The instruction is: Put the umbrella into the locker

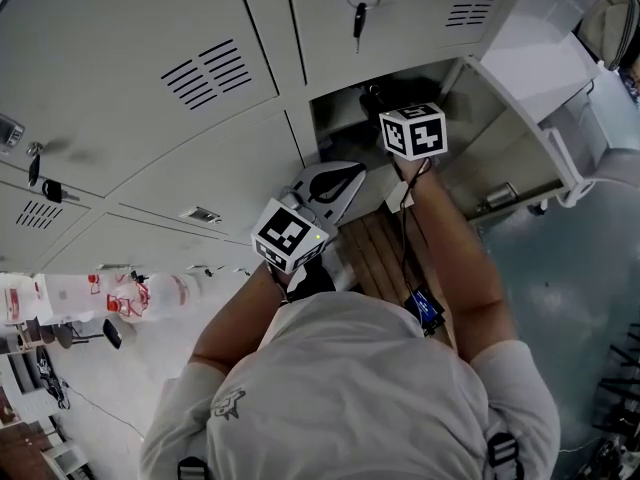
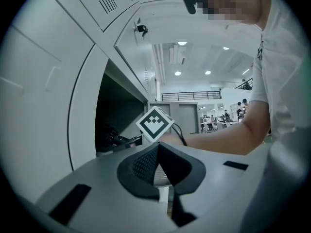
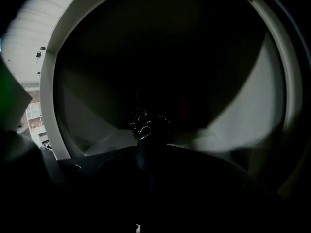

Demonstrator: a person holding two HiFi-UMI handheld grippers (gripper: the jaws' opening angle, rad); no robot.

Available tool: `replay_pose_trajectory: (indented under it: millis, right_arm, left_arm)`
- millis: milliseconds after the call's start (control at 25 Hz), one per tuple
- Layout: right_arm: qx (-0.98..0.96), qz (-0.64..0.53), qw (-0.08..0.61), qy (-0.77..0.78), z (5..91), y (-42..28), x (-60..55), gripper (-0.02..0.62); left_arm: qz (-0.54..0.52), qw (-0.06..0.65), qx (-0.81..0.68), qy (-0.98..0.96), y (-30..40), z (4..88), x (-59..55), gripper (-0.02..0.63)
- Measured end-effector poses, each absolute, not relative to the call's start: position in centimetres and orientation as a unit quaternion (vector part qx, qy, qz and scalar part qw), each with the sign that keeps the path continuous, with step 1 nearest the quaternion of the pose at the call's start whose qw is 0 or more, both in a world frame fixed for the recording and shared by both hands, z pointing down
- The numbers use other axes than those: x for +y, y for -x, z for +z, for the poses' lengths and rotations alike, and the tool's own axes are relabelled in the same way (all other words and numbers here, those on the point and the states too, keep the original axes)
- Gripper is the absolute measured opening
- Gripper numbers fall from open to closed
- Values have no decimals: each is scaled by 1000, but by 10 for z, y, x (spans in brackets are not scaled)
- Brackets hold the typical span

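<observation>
The open locker point(image 1: 345, 118) shows as a dark compartment in the head view. My right gripper point(image 3: 148, 153) reaches into it, its marker cube point(image 1: 413, 130) at the mouth. It is shut on the dark folded umbrella point(image 3: 146, 129), which sticks out ahead of the jaws over the locker floor point(image 3: 228, 135). The umbrella's dark end point(image 1: 372, 96) also shows inside the opening, and in the left gripper view the umbrella point(image 2: 114, 139) lies in the compartment. My left gripper point(image 2: 158, 154) hangs level just outside the locker, shut with nothing in it; its cube point(image 1: 290, 235) sits below the opening.
The locker's door point(image 1: 530, 88) stands swung open to the right. A key point(image 1: 358, 10) hangs from the shut door above the opening. More shut lockers with keys point(image 1: 45, 186) run to the left. A brown slatted surface point(image 1: 385, 253) lies below the opening.
</observation>
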State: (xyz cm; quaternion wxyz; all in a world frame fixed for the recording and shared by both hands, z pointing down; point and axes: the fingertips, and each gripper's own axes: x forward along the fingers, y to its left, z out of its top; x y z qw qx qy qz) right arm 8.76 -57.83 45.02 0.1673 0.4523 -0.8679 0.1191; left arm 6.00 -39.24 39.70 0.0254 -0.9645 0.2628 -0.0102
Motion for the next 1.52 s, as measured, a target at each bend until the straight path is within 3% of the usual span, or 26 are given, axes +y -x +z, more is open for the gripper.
replay_pose_trajectory:
  millis: [560, 1520]
  right_arm:
    - [-849, 126, 207, -470, 465, -86, -601, 154]
    - [-857, 90, 168, -479, 443, -95, -568, 202]
  left_arm:
    - [-15, 23, 264, 964, -54, 399, -395, 11]
    - [-8, 11, 256, 967, -61, 400, -384, 11]
